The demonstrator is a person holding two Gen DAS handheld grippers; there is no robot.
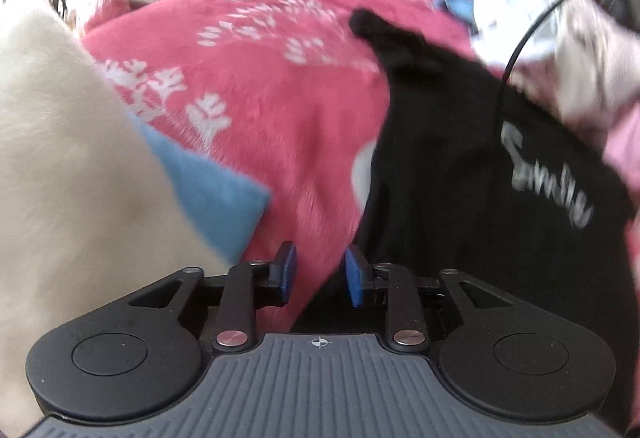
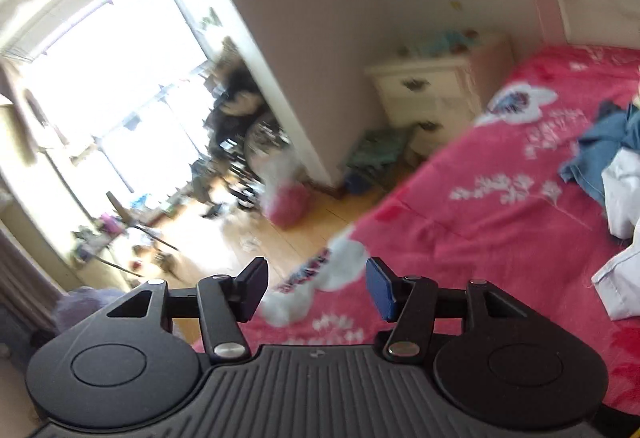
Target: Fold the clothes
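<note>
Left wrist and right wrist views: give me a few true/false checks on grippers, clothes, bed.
1. The left gripper is open and holds nothing. True.
2. A black garment with pale lettering lies on the pink blanket. True.
3. The right gripper is clamped on a white shirt. False: its fingers are apart and empty.
4. The blanket is plain green. False: pink with white floral print.
5. A blue garment lies on the bed in the right wrist view. True.
</note>
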